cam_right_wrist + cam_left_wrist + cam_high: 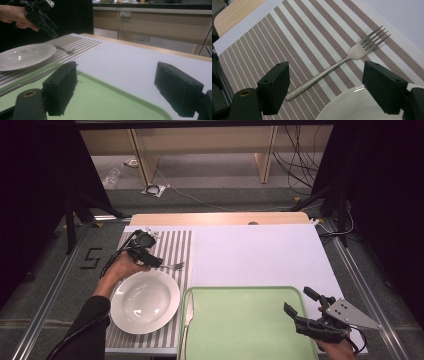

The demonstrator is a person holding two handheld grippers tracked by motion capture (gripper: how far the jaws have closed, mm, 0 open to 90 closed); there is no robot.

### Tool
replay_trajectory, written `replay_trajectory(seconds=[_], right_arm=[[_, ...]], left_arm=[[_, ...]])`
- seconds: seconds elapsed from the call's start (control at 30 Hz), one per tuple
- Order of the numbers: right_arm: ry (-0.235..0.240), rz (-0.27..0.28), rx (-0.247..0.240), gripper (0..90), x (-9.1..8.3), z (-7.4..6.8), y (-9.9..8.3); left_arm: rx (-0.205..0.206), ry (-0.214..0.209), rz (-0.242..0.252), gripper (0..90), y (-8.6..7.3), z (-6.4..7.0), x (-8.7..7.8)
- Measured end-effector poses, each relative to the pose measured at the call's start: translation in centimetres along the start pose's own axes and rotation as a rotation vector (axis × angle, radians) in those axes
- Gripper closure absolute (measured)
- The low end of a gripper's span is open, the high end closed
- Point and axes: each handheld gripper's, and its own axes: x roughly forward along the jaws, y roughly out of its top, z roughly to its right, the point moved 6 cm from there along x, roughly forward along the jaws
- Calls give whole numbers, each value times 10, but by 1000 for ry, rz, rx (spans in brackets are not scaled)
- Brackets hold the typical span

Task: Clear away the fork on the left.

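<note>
A silver fork [329, 68] lies flat on the striped placemat [287, 37], its tines pointing away from the white plate [352, 106]. My left gripper [325, 77] hangs open just above it, one jaw on each side of the handle, touching nothing. From above, the left gripper [150, 256] is behind the plate [145, 301], with the fork [173, 266] to its right. My right gripper [300, 301] is open and holds nothing, over the right end of the green tray [250, 325]. In the right gripper view its jaws [115, 82] frame the tray's far rim [120, 91].
A table knife [189, 312] lies along the tray's left edge beside the plate. A white sheet [260, 255] covers the table behind the tray. The wooden table edge [220, 218] is at the back, with floor cables [300, 155] beyond.
</note>
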Motion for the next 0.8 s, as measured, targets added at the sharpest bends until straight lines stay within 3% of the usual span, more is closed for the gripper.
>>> replay_trajectory(seconds=[0.17,0.5,0.57,0.8], right_arm=[[0,-5,-2,191,0,0,0],[3,-3,-1,191,1,0,-1],[3,-5,1,191,1,0,-1],[3,-4,-1,191,1,1,-1]], left_arm=[[11,-19,-64,224,0,-6,10],[-2,-49,-126,235,-3,-16,29],[-11,-71,-138,240,-3,-16,32],[52,-75,-184,261,2,-10,39]])
